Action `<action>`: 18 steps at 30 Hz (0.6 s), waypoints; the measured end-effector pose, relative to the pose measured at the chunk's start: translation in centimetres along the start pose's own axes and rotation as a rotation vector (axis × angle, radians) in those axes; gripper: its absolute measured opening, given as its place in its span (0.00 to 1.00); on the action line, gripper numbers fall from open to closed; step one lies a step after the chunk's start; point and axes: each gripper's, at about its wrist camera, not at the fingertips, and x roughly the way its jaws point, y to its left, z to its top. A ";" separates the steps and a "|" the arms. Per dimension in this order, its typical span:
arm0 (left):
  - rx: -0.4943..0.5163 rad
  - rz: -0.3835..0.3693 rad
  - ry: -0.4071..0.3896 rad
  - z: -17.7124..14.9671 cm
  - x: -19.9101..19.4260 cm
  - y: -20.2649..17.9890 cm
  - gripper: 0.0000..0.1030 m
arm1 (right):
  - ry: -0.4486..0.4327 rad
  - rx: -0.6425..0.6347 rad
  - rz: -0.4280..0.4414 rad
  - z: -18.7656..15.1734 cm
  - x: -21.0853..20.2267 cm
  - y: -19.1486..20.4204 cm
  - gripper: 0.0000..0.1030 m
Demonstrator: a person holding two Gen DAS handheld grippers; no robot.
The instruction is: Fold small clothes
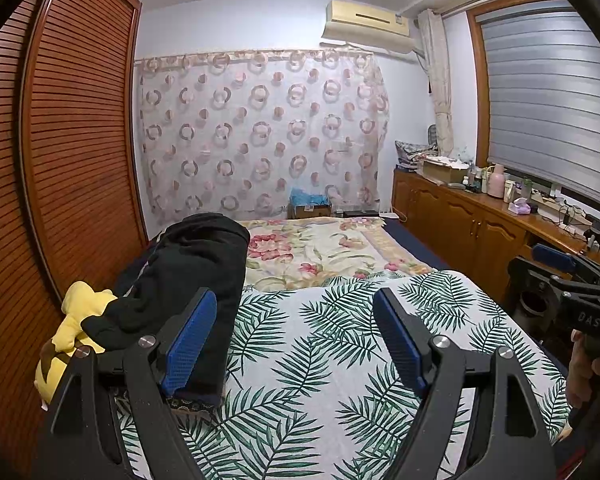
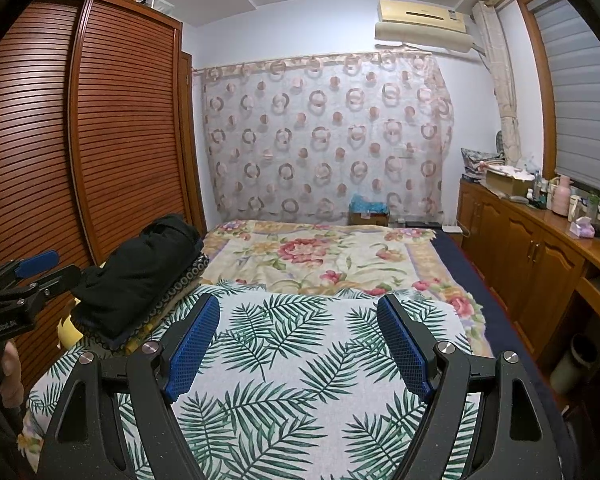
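Both grippers, left (image 1: 296, 344) and right (image 2: 300, 344), hovered wide open and empty over the leaf cloth (image 2: 292, 344), dark clothes (image 1: 188, 276) stacked alongside, fitting either before or after folding.

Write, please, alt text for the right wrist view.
The open right gripper hovers over a palm-leaf cloth spread on a bed. A pile of black clothes lies at the left, beside a louvred wooden wardrobe; the left gripper shows at the left edge.

We hold our left gripper (image 1: 296, 344) level, its blue pads (image 1: 188, 340) spread wide and gripping nothing; our right gripper (image 2: 300, 346) is alongside it, equally spread, likewise gripping nothing.
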 end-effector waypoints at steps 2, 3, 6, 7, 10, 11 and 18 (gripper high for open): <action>0.000 0.000 -0.001 0.0 0.0 0.0 0.79 | 0.000 0.000 0.000 0.1 -0.1 -0.2 0.80; 0.000 0.000 -0.003 0.1 0.0 0.0 0.79 | 0.000 0.000 0.001 0.0 -0.1 -0.2 0.80; 0.002 0.002 -0.003 0.2 0.0 -0.1 0.79 | -0.003 0.001 0.002 0.0 -0.2 -0.4 0.80; 0.002 0.002 -0.003 0.1 -0.1 -0.1 0.79 | -0.003 0.001 0.004 0.0 -0.3 -0.5 0.80; 0.000 0.001 -0.003 0.1 0.0 -0.1 0.79 | -0.003 -0.001 -0.001 0.1 -0.3 -0.4 0.80; 0.001 0.001 -0.002 0.1 0.0 -0.1 0.79 | -0.003 -0.001 -0.001 0.1 -0.3 -0.4 0.80; 0.001 0.002 -0.004 0.0 0.0 0.0 0.79 | -0.003 -0.002 0.002 0.1 -0.4 -0.8 0.80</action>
